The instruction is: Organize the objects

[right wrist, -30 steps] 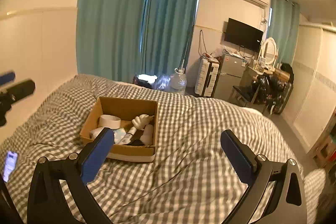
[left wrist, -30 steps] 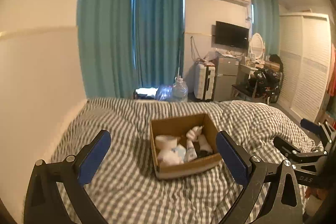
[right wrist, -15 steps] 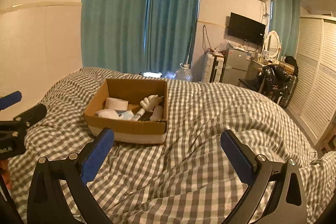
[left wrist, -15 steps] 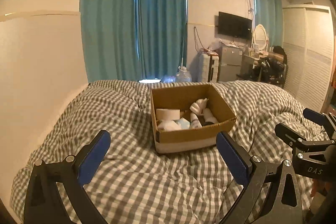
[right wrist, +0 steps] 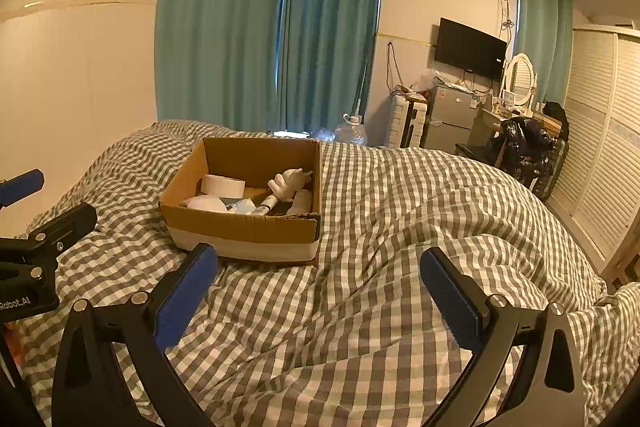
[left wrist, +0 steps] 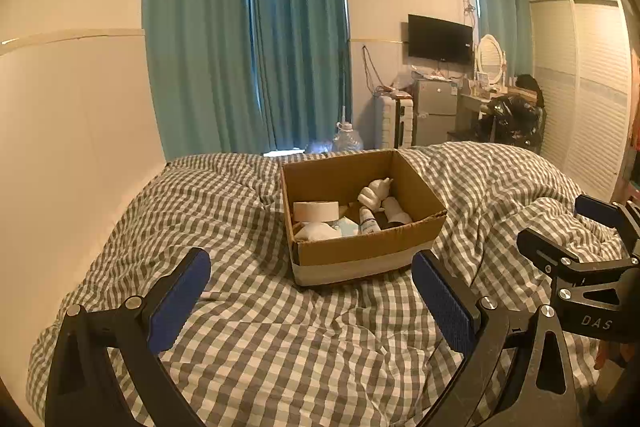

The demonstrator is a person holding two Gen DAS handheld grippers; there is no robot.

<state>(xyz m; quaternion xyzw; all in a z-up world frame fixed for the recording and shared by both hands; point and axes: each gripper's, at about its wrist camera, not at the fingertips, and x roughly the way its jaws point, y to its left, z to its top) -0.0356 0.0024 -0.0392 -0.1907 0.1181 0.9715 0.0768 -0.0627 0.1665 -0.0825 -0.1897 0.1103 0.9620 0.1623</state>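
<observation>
An open cardboard box (left wrist: 360,251) sits on the grey checked bedcover (left wrist: 248,323); it also shows in the right wrist view (right wrist: 240,223). Inside lie a white tape roll (left wrist: 316,211), a white hand-shaped figure (left wrist: 374,191), a small tube (left wrist: 366,223) and other white items. My left gripper (left wrist: 310,297) is open and empty, just short of the box's near wall. My right gripper (right wrist: 318,293) is open and empty, near the box's front right corner. Each gripper shows at the edge of the other's view.
A cream wall (left wrist: 60,147) runs along the bed's left side. Teal curtains (left wrist: 296,47) hang behind the bed. A water jug (left wrist: 346,141), a small fridge (left wrist: 434,111), a cluttered desk and a white wardrobe (left wrist: 592,87) stand beyond and right.
Both grippers have dropped lower and come closer to the box, so it looks larger and is seen more from the side. Both stay open and empty.
</observation>
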